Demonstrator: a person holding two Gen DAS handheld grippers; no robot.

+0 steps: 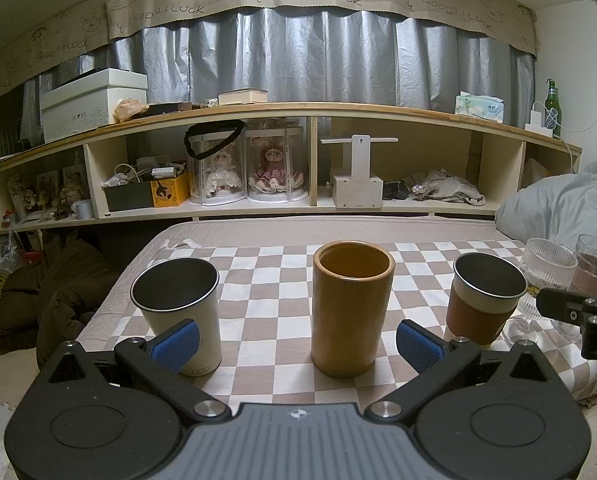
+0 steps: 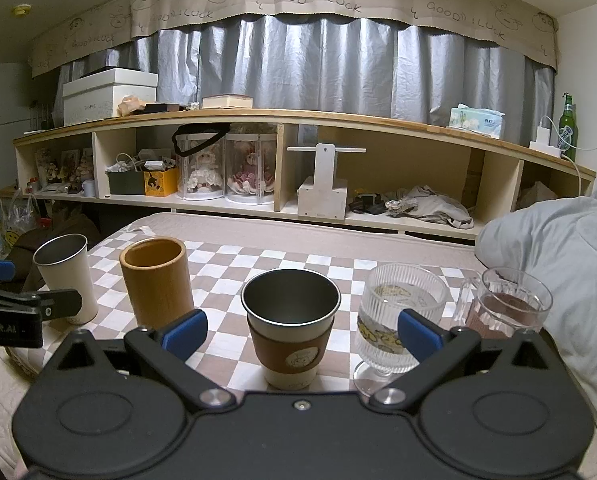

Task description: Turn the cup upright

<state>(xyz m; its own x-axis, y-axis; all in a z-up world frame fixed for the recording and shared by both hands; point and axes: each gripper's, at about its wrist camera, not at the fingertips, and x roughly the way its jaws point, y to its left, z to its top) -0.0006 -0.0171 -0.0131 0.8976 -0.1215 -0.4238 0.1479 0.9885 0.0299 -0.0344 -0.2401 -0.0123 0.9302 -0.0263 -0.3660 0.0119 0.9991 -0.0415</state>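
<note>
Several cups stand upright in a row on the checkered cloth (image 1: 266, 304): a white steel cup (image 1: 178, 308), a tall bamboo cup (image 1: 352, 312), a steel cup with a brown sleeve (image 1: 484, 304), a ribbed glass goblet (image 2: 398, 320) and a glass mug (image 2: 506, 308). My left gripper (image 1: 298, 344) is open and empty, just in front of the bamboo cup. My right gripper (image 2: 302, 334) is open and empty, its fingers either side of the sleeved cup (image 2: 290, 324), apart from it. The white cup (image 2: 68, 276) and bamboo cup (image 2: 156, 280) show at the left in the right wrist view.
A grey duvet (image 2: 558, 264) lies at the right, close to the glass mug. A long wooden shelf (image 1: 298, 160) with dolls, boxes and clutter runs behind the bed. Dark clothing (image 1: 50, 300) lies on the floor at the left.
</note>
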